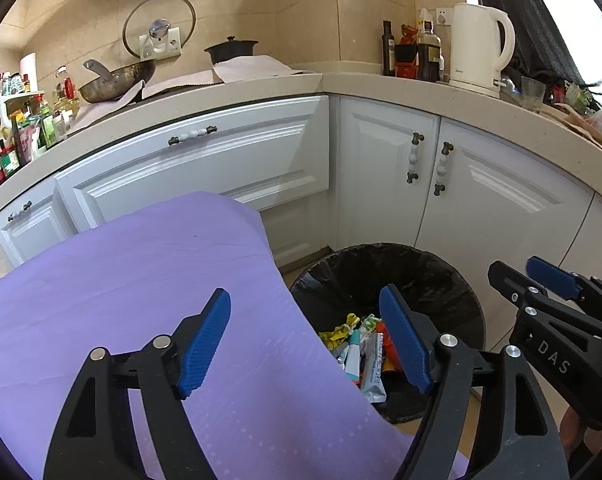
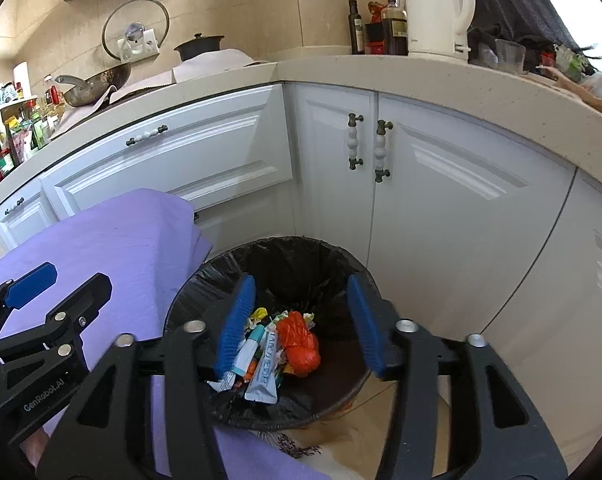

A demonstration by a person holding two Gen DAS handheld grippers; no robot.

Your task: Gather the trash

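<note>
Blue-padded claws (image 2: 301, 320) agape above bin (image 2: 341, 256)

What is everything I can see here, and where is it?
Bin: one, black liner, on the floor by the cabinets.
Trash: several pieces, mixed colours, in the bin.
Cloth: one, purple, left of the bin.
Kettle: one, white, on the counter.
Wok: one, dark, on the counter, left.
Lid: one, glass, against the wall.
Left gripper: black, blue pads, open.
Right gripper: black, blue pads, open above the bin.
</note>
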